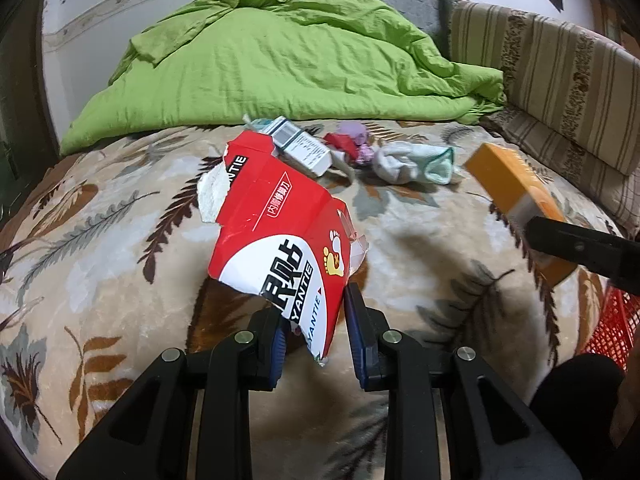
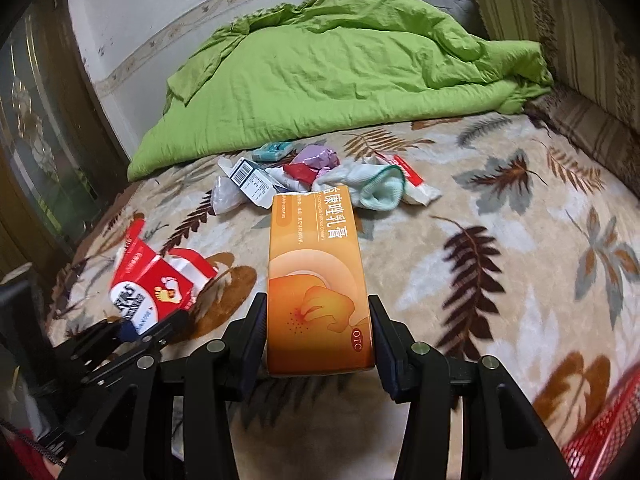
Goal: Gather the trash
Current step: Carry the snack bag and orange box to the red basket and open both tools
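My left gripper (image 1: 314, 320) is shut on a torn red and white box (image 1: 280, 232) and holds it above the bed blanket; the box also shows in the right wrist view (image 2: 152, 280). My right gripper (image 2: 318, 324) is shut on an orange cream box (image 2: 318, 280), also seen at the right of the left wrist view (image 1: 516, 192). A pile of trash lies further back: a white barcode box (image 2: 250, 182), a purple wrapper (image 2: 316, 158), a red wrapper (image 2: 300, 172), a white sock (image 2: 372, 188).
A red mesh basket (image 2: 600, 436) sits at the lower right, also in the left wrist view (image 1: 610, 328). A green quilt (image 2: 320, 76) lies at the back of the leaf-patterned blanket (image 2: 500, 240). Striped cushions (image 1: 560, 72) line the right side.
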`<state>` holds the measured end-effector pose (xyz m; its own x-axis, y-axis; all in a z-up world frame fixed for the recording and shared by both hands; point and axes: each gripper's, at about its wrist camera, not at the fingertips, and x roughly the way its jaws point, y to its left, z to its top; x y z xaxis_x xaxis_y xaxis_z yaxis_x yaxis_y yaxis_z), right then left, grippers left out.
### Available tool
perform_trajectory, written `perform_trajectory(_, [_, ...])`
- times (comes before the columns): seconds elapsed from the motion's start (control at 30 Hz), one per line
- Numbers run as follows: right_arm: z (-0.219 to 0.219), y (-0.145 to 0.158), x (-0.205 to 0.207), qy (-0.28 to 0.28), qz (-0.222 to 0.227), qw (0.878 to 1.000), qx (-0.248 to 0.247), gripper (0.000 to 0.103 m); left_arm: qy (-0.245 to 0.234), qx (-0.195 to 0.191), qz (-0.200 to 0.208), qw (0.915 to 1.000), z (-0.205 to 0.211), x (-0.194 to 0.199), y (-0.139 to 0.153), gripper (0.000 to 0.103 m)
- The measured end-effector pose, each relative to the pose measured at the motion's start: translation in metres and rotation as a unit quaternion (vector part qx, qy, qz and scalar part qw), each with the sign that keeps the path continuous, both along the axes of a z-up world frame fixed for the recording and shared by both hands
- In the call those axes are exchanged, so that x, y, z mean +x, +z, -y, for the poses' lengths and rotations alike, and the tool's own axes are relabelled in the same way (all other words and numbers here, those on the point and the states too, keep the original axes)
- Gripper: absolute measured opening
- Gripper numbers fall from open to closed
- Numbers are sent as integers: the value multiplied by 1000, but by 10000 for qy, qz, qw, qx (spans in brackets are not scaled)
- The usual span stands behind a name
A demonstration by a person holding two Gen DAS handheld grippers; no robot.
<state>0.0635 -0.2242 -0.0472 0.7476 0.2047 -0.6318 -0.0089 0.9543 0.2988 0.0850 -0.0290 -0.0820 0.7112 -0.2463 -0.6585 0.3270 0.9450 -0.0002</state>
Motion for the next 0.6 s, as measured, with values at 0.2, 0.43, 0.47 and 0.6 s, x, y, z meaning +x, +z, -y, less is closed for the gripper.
perform_trajectory(0.2, [25,18,-41,-188,137,9996,128,52,-513,-85,-28,9986,25,-14,15,26])
perform_trajectory(0.43, [86,34,-99,-872,202,9956,291,52,-1412,-175,93,9898,77,-38,43,26])
perform_trajectory(0.47, [97,35,-108,-1010,193,9942,307,52,-1577,-191,99,9873,88,-43,47,26])
perform_trajectory(0.6, [151,36,-156,-1769,101,9835,375,52,-2202,-199,88,9752,130,-62,61,26])
